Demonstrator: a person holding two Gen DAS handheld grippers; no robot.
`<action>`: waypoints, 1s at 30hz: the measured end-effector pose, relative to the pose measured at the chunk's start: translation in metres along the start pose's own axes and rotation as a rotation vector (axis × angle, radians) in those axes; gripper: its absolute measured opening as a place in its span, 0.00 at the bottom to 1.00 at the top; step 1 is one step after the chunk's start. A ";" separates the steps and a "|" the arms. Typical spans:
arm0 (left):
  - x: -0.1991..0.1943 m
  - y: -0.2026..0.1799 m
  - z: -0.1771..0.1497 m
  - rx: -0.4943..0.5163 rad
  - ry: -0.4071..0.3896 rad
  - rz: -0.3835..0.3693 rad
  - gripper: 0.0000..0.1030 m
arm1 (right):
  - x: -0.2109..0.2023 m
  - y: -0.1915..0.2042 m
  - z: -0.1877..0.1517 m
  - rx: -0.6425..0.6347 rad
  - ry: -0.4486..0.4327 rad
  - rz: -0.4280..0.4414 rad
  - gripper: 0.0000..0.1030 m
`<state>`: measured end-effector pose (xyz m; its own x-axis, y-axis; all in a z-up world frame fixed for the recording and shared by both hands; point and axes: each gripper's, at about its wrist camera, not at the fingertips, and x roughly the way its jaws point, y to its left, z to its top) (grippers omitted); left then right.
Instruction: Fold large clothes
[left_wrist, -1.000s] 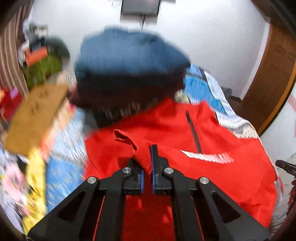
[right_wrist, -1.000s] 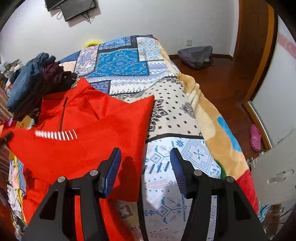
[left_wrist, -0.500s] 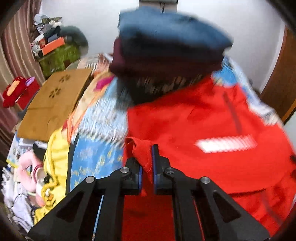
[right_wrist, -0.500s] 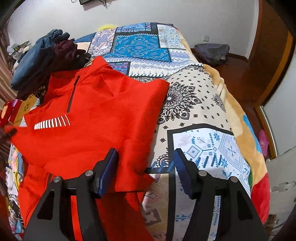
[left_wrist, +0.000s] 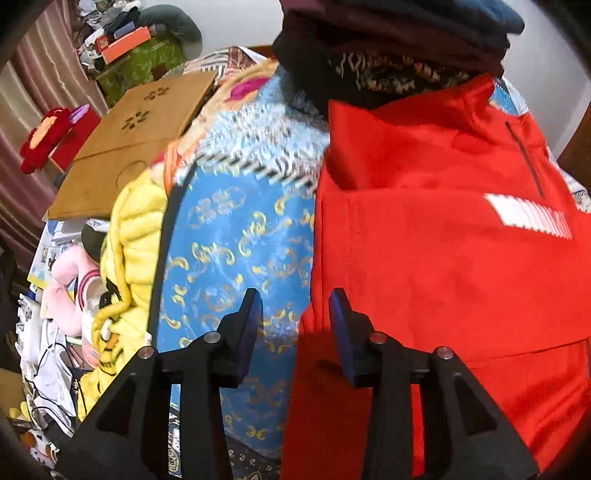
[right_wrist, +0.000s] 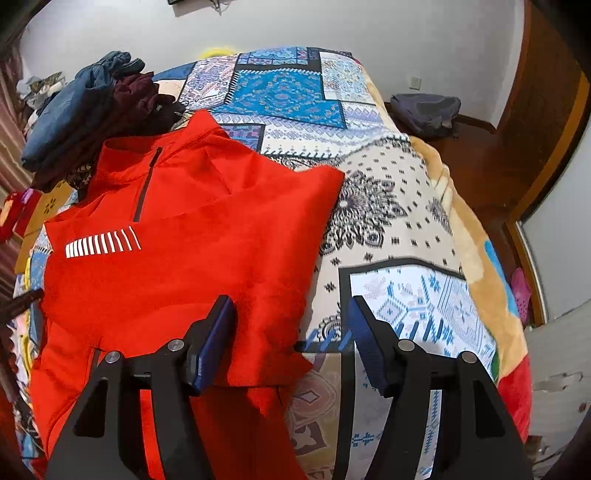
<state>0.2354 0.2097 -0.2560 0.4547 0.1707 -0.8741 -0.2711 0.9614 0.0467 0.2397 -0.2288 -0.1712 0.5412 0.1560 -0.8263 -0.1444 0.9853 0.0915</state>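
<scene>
1. Left gripper (left_wrist: 295, 314): nearest item in the left wrist view. Jaws parted, having just been opening; nothing pinched. The gap frames the left edge of the red garment and the blue bedding beside it.
2. Right gripper (right_wrist: 291, 325): nearest item in the right wrist view. Jaws spread wide, gripping nothing; the folded-over right flap of the garment lies under the gap, its edge between the two fingers.
3. Red top (right_wrist: 177, 266): large, zip-necked, white striped chest mark. Lies flat on the bed, collar toward the far wall, both side portions folded inward over the body.
4. Patterned blanket (right_wrist: 399, 229): blue, white and black patchwork, covering the bed beneath the garment.
5. Yellow fabric (left_wrist: 136, 229): bunched along the bed's left edge.
6. Cardboard sheet (left_wrist: 140, 140): brown, with cut-out holes, beyond the yellow fabric.
7. Pile of dark clothes (right_wrist: 92, 107): blue and maroon items stacked at the garment's collar end.
8. Grey bag (right_wrist: 428, 110): on the floor, far right, by the wall.
</scene>
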 end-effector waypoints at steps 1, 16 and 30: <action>-0.005 0.000 0.003 -0.001 -0.015 -0.004 0.39 | -0.001 0.001 0.002 -0.009 -0.004 -0.003 0.58; -0.056 -0.079 0.085 0.119 -0.227 -0.124 0.53 | -0.016 0.037 0.074 -0.098 -0.125 0.093 0.58; 0.005 -0.152 0.141 0.231 -0.205 -0.134 0.53 | 0.060 0.093 0.147 -0.235 -0.042 0.147 0.58</action>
<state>0.3983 0.0947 -0.2000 0.6411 0.0569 -0.7654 -0.0087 0.9977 0.0669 0.3810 -0.1171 -0.1308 0.5331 0.3037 -0.7897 -0.4096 0.9093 0.0731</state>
